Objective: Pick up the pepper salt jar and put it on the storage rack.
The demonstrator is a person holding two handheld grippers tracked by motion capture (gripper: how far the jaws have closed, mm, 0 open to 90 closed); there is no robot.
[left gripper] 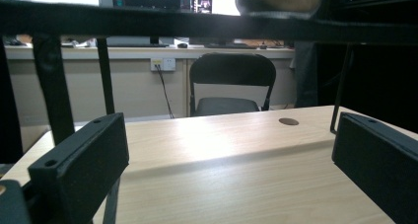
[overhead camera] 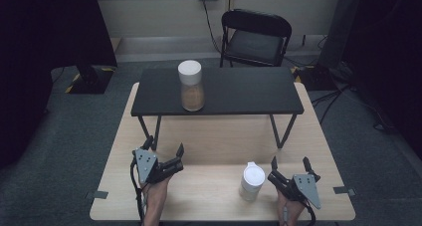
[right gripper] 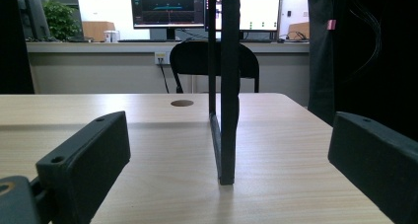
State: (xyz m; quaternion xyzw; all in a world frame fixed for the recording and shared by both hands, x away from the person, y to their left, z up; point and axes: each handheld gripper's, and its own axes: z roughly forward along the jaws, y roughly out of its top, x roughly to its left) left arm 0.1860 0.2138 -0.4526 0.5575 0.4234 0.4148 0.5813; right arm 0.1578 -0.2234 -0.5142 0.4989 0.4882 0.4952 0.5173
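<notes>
1. White jar (overhead camera: pixel 252 181) stood upright on the wooden surface (overhead camera: pixel 209 156), near the front edge and just beside the right gripper (overhead camera: pixel 288 166), closest of anything to either hand.
2. Both grippers rested low on the surface; the right gripper had its jaws spread wide with nothing between them, and the jar sat off to its left rather than in its mouth, apart from the near jaw.
3. The left gripper (overhead camera: pixel 164 147) was likewise wide open and empty, well apart from the jar and pointed toward the black shelf (overhead camera: pixel 219 89) that straddled the surface.
4. A second jar (overhead camera: pixel 191 85), white-lidded and showing brown contents, stood on the shelf top, toward its left half.
5. Judged from this layout, a clean pickup called for turning the right gripper toward the white jar, bringing the jaws level around its body below the lid, and closing squarely so it would not tip.
6. The shelf leg (right gripper: pixel 224 86) rose directly ahead of the right gripper in its own view, so any forward reach risked clipping it; a sideways approach looked safer.
</notes>
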